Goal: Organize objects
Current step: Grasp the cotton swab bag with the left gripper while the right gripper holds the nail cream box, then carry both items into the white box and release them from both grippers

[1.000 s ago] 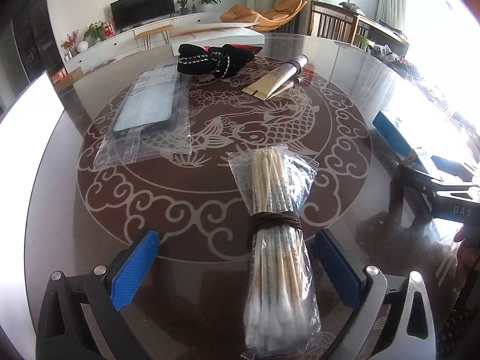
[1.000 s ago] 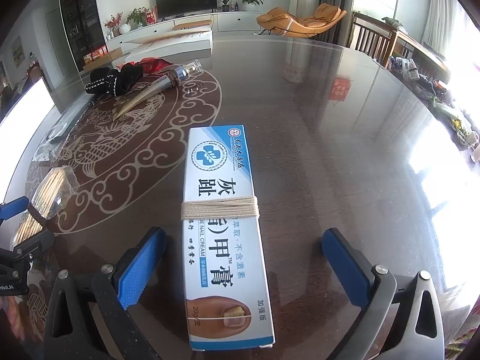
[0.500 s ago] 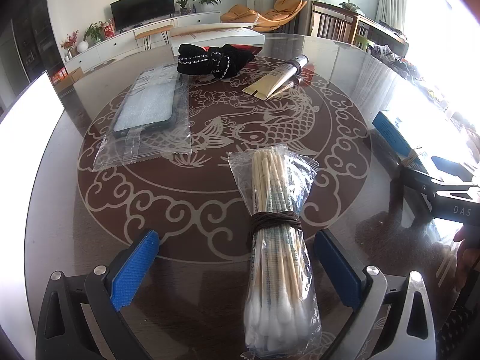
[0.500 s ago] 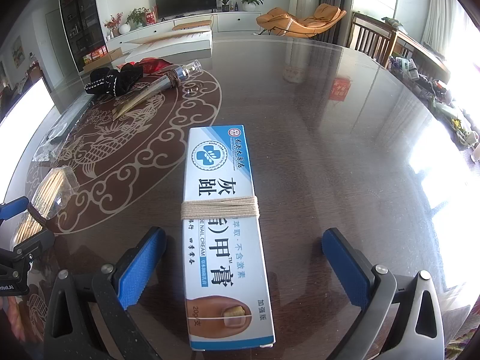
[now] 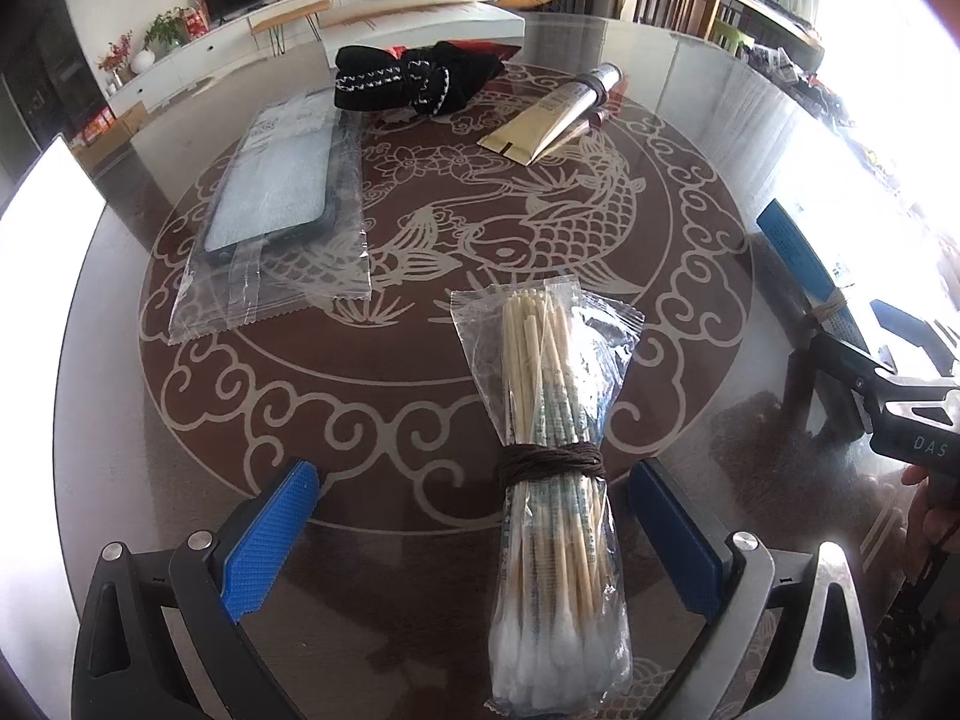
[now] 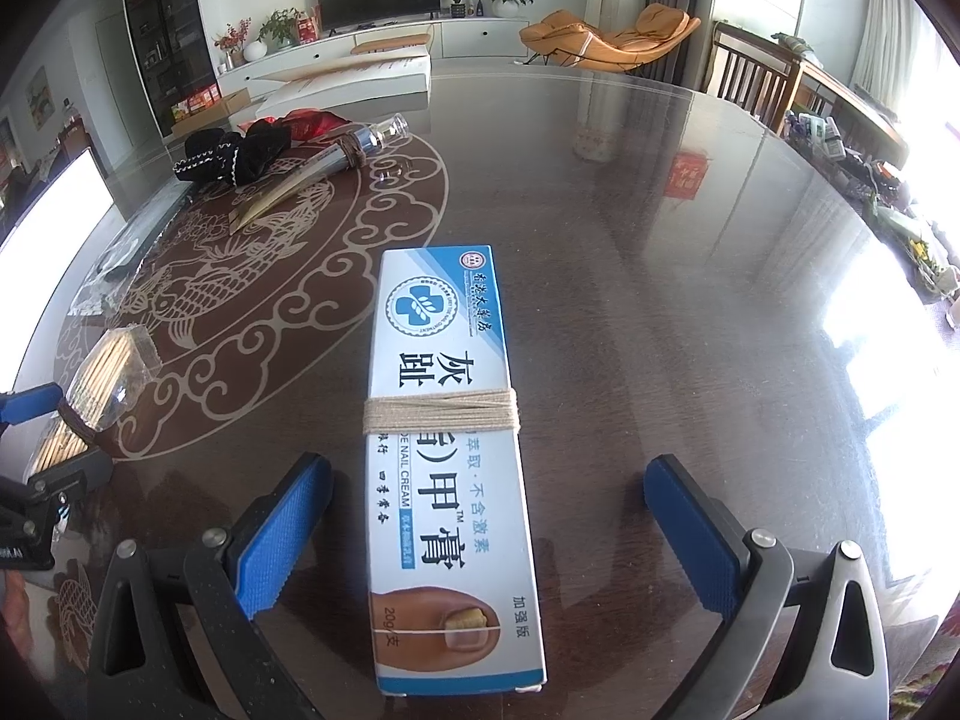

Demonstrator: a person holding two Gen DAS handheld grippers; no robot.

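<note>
Blue pads on both tongs stand wide apart, holding nothing. The cotton swab bag (image 5: 555,498) lies between the left gripper (image 5: 474,534) pads. The nail cream box (image 6: 447,468) lies between the right gripper (image 6: 489,531) pads. Nothing looks tidied yet.

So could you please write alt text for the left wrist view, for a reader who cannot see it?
A bagged bundle of cotton swabs, tied with dark string, lies on a glass table between the open left gripper fingers. Beyond lie a phone in a clear bag, a black cloth and a gold tube; the right gripper is at the right edge.
</note>
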